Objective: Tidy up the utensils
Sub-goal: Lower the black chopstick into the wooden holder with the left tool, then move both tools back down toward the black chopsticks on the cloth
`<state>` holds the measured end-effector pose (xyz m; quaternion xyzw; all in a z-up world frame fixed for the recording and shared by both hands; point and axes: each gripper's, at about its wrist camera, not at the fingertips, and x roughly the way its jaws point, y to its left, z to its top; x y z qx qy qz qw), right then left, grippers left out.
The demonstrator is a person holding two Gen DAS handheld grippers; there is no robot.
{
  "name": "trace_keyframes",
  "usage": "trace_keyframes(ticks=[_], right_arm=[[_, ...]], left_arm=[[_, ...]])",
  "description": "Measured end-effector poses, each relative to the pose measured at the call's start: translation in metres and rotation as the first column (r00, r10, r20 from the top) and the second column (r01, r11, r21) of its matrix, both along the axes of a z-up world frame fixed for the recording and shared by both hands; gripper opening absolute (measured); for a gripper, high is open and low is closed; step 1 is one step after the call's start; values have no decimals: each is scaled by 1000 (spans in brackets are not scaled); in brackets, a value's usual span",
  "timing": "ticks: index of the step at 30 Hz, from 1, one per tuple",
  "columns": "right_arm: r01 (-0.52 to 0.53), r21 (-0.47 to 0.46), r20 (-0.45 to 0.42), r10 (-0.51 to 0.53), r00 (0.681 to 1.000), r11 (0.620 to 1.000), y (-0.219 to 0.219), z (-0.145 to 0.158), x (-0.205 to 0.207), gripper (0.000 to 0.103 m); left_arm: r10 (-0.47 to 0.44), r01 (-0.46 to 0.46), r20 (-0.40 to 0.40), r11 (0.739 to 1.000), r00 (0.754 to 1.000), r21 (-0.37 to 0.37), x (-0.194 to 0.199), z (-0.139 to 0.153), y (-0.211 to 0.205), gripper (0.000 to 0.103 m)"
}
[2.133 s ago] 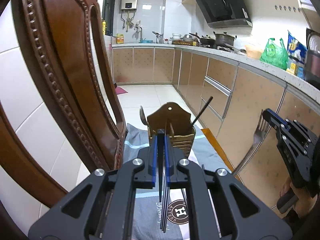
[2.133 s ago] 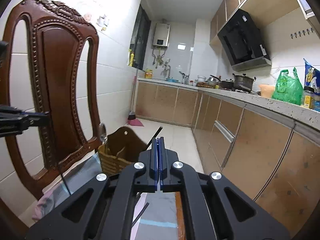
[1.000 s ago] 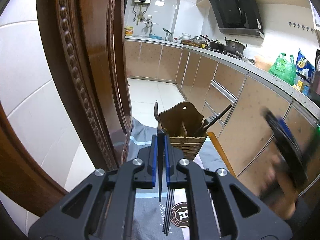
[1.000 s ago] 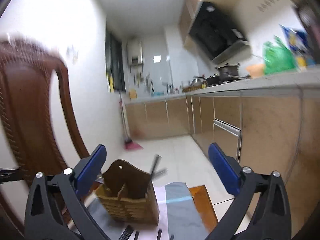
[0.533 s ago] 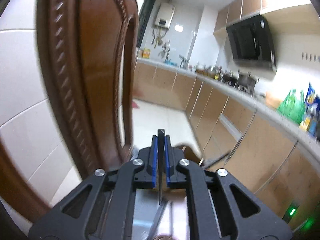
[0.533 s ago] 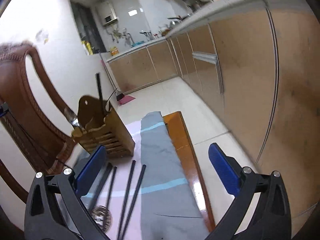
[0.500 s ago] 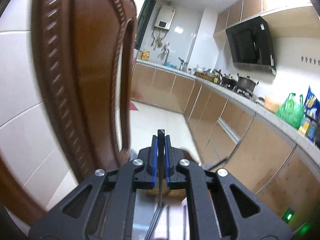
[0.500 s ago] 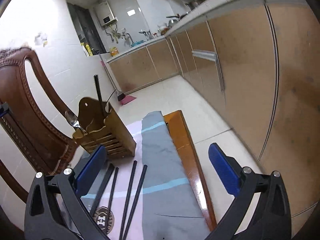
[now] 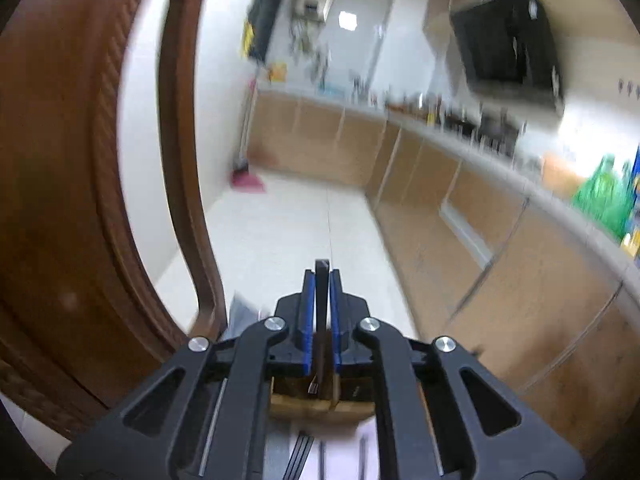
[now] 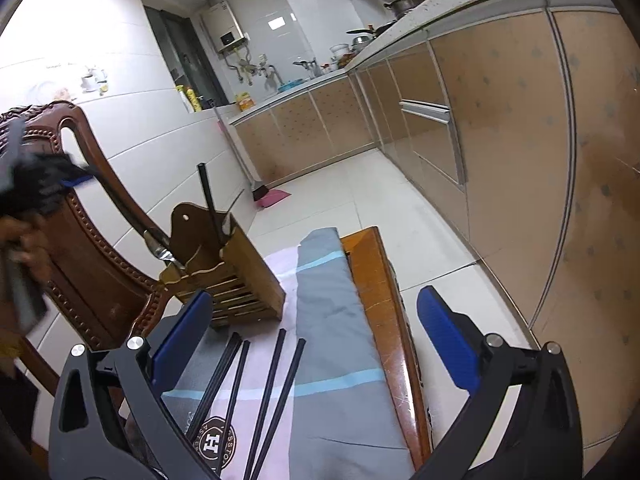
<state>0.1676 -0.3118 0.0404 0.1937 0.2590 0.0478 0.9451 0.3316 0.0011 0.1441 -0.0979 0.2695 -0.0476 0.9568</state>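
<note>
My left gripper (image 9: 320,312) hangs over the wooden utensil holder (image 9: 320,396), its blue pads still close against a black chopstick (image 9: 322,280) as the jaws are opening. From the right wrist view, that left gripper (image 10: 48,176) is a blur at the left, and its chopstick (image 10: 120,208) slants down to the left side of the holder (image 10: 232,276). A spoon (image 10: 160,248) and another black chopstick (image 10: 208,196) stand in the holder. My right gripper (image 10: 316,296) is wide open and holds nothing, above several loose chopsticks (image 10: 276,392) on the cloth.
A carved wooden chair back (image 10: 100,280) rises just left of the holder and fills the left side of the left wrist view (image 9: 60,200). A grey cloth (image 10: 332,320) covers a narrow wooden top (image 10: 380,300). Kitchen cabinets (image 10: 520,160) run along the right. A person's hand (image 10: 24,240) holds the left gripper.
My left gripper has carried its chopstick forward until the holder lies right under its fingers. The right gripper opened wide and dipped toward the cloth, then held still.
</note>
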Motion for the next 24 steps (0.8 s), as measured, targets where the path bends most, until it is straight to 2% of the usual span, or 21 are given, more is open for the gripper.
trace_keyframes(ticks=[2,3,5,9,11,13,16,18,21,24], right_arm=[[-13,-10,-7,13,1000,1000,4,0,2,100],[-19,-17,-12,19,1000,1000,6,0,3,100],[-32,-29,-18,31,999,999,10,0,3,100],[-68,-82,-28,66,997,994,22,-1,-2,100],[-85,-105,-48,81,996,991,29,-3,-5,100],[-102,-136,-69,93,993,985,37,-6,-9,100],[-130,-191,-93,114,989,973,51,-8,-19,100],[-149,-225,-106,128,986,963,61,-9,-29,100],[-154,-254,-107,130,986,955,70,-10,-42,100],[-138,-267,-104,114,988,954,71,-14,-52,100]], left_arm=[[12,-10,-38,999,999,48,-10,-27,0,74],[22,-20,-25,997,999,69,-22,-35,2,81],[6,-6,-4,993,1000,117,-52,-50,2,83],[-84,90,-38,970,996,226,-128,-89,-11,87],[-106,116,-51,961,993,250,-159,-107,-14,89],[-92,115,-99,958,991,262,-184,-132,-16,89],[-75,122,-198,964,977,234,-197,-164,-19,89],[-78,140,-243,958,967,249,-196,-178,-20,89],[-82,152,-232,942,969,300,-200,-183,-23,89],[-106,167,-233,951,967,261,-207,-177,-20,89]])
